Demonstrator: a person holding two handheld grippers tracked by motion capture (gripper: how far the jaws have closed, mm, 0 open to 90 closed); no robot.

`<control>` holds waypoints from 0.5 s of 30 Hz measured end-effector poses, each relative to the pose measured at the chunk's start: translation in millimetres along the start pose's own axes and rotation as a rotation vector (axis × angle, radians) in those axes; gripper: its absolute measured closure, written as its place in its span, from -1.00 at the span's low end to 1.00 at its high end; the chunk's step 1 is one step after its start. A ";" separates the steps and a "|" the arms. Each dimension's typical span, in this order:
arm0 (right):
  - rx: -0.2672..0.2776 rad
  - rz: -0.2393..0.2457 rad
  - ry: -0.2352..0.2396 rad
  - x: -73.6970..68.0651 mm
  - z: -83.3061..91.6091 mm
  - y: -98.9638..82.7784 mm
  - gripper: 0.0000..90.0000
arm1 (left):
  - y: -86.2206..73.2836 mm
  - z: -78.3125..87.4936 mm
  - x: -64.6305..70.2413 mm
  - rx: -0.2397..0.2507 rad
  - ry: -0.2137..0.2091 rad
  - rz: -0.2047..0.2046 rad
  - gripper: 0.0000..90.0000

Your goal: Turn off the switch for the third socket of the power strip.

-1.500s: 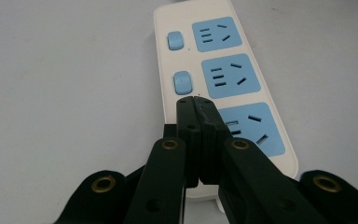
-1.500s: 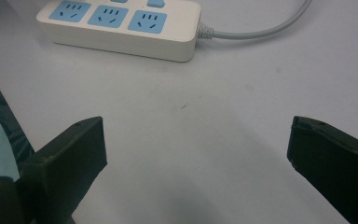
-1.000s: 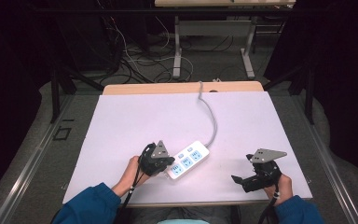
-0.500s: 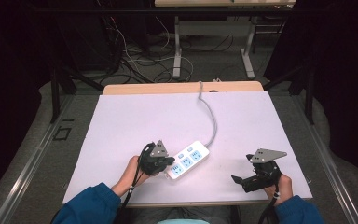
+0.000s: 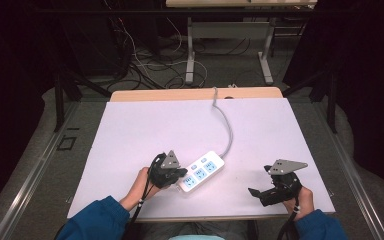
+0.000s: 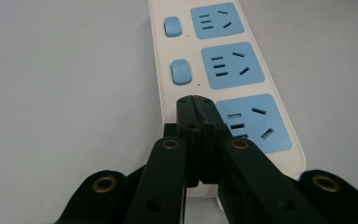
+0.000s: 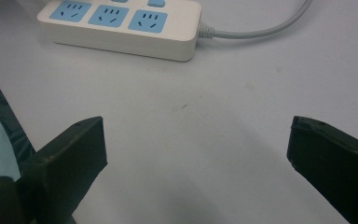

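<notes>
High view puts the white plastic power strip with blue sockets (image 5: 201, 170) at lower centre of the pale tabletop (image 5: 145, 130), unmoved over the last second. Left tool (image 6: 195, 100), jaws closed and empty, presses its nearest end; right tool (image 5: 260, 192) waits wide open. Dark, cable-strewn floor beyond.

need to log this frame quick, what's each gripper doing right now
Left gripper: shut, holding nothing, tips over the power strip.
Right gripper: open, empty, above the table.
</notes>
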State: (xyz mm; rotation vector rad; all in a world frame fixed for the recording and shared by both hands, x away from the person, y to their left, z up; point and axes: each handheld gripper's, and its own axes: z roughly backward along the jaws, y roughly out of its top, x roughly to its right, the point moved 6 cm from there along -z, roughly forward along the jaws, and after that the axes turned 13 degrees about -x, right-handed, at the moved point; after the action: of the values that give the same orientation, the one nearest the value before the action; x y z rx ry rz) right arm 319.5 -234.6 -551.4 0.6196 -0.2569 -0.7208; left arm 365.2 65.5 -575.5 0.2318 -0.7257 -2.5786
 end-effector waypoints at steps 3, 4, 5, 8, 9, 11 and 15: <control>0.000 -0.003 -0.003 0.1 0.0 0.0 -0.90 | -0.2 0.3 0.2 -0.005 0.002 -0.002 1.00; 0.000 -0.003 -0.003 0.1 0.0 0.0 -0.90 | 0.0 0.0 0.3 -0.002 0.003 -0.003 1.00; -0.001 0.003 -0.002 0.2 0.0 -0.2 -0.90 | 0.0 0.0 0.3 -0.001 0.004 -0.002 1.00; -0.023 0.007 0.001 0.3 1.2 -1.2 -0.90 | -0.2 0.2 0.2 -0.005 0.003 -0.002 1.00; -0.022 0.008 -0.001 0.5 1.2 -1.1 -0.90 | -0.2 0.2 0.2 -0.005 0.003 -0.002 1.00; -0.022 0.009 0.000 0.6 1.1 -1.1 -0.90 | -0.3 0.2 0.2 -0.005 0.003 -0.003 1.00; -0.023 0.009 -0.001 0.5 1.2 -1.0 -0.90 | -0.2 -0.1 0.1 0.001 0.002 0.001 1.00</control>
State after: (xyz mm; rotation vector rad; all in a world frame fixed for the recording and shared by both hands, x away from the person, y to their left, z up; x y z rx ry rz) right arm 318.9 -236.1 -551.1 0.5961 -0.2518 -0.7149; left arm 365.0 65.5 -575.7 0.2347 -0.7265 -2.5767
